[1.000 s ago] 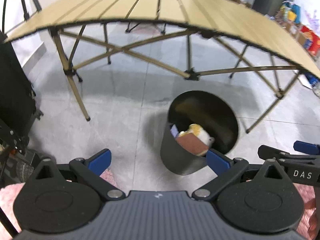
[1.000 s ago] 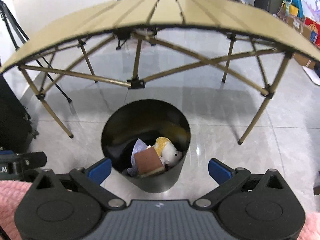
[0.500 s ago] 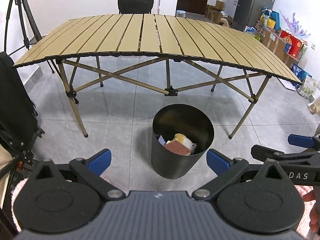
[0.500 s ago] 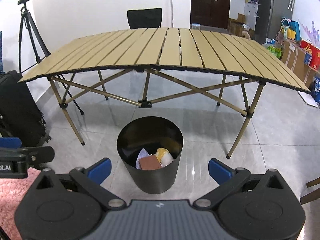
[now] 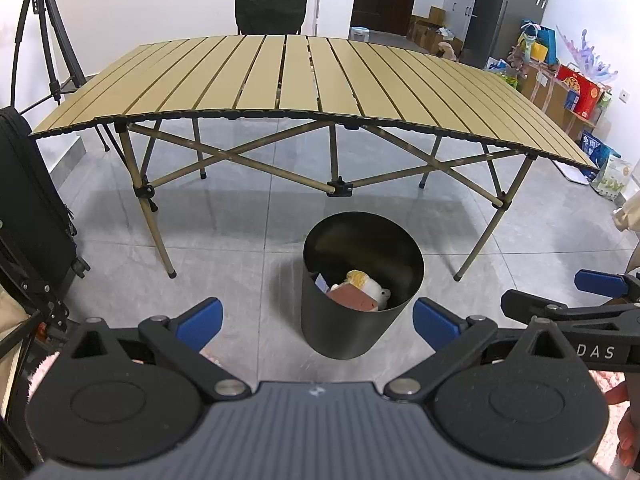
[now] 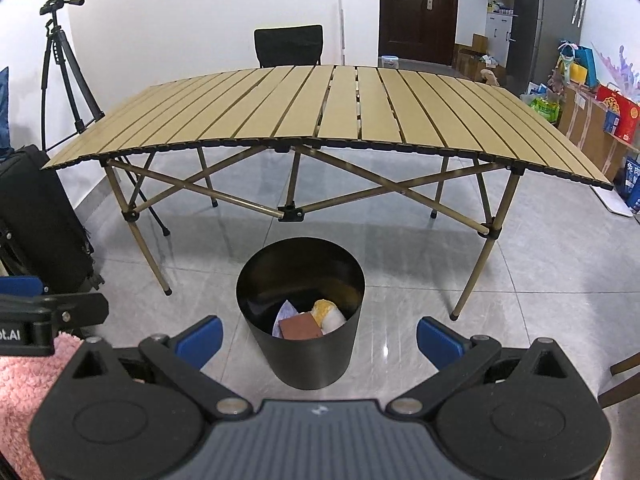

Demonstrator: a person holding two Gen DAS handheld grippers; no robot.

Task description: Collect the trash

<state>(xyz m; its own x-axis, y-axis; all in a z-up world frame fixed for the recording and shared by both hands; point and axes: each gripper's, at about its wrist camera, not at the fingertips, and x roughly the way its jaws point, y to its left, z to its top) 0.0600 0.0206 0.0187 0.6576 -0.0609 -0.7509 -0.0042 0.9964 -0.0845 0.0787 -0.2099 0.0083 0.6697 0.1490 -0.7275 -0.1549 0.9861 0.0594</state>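
Both tongs, L gripper [image 5: 316, 316] & R gripper [image 6: 318, 336], released, empty above floor bin [image 6: 300, 356] w/ trash [image 6: 300, 328] inside, table [image 6: 320, 120] bare

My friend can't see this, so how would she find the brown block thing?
Start at the slatted table; on the floor in front stands a black bin. Inside it, the brown block lies nearest the front wall. It is flat and square-edged, unlike the fluffy yellow-white toy and pale paper beside it.
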